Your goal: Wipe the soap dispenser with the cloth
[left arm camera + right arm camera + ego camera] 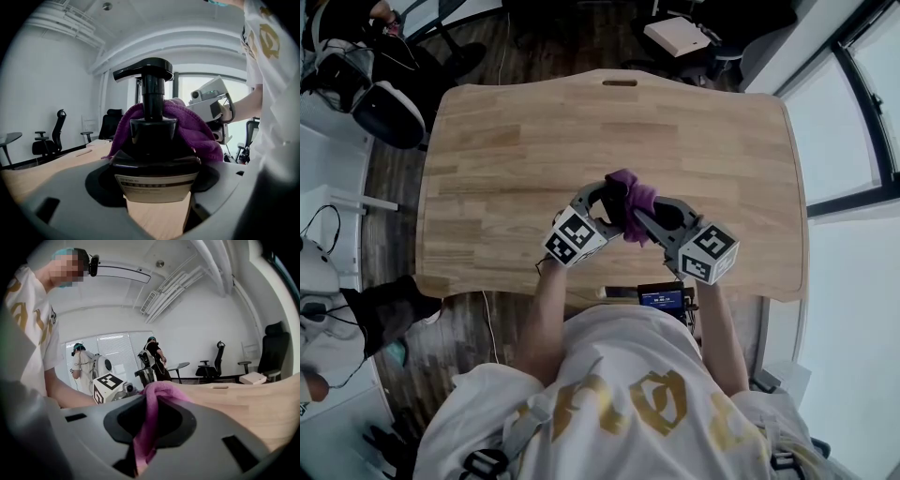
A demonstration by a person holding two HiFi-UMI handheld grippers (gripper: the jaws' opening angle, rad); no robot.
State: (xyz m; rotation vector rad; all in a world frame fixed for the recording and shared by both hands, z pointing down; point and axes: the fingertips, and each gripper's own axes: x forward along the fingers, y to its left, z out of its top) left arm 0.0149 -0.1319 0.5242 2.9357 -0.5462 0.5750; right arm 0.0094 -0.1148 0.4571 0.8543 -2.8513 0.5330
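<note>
A dark soap dispenser point(152, 140) with a black pump stands upright on the wooden table point(516, 159). My left gripper point(157, 190) is shut on its body just above the label. In the head view the left gripper point(602, 202) and right gripper point(649, 217) meet near the table's front middle. A purple cloth point(633, 199) is bunched over the dispenser's far side. My right gripper point(150, 427) is shut on the cloth point(157, 394), which hangs down between its jaws. The cloth point(192, 126) lies against the bottle's shoulder and neck. From above, cloth and jaws hide most of the dispenser.
A small device with a lit screen point(664, 298) lies at the table's front edge by my body. Office chairs point(389, 112) stand off the far left corner. A white box point(675, 36) sits beyond the far edge. Two people point(152, 359) stand by the windows.
</note>
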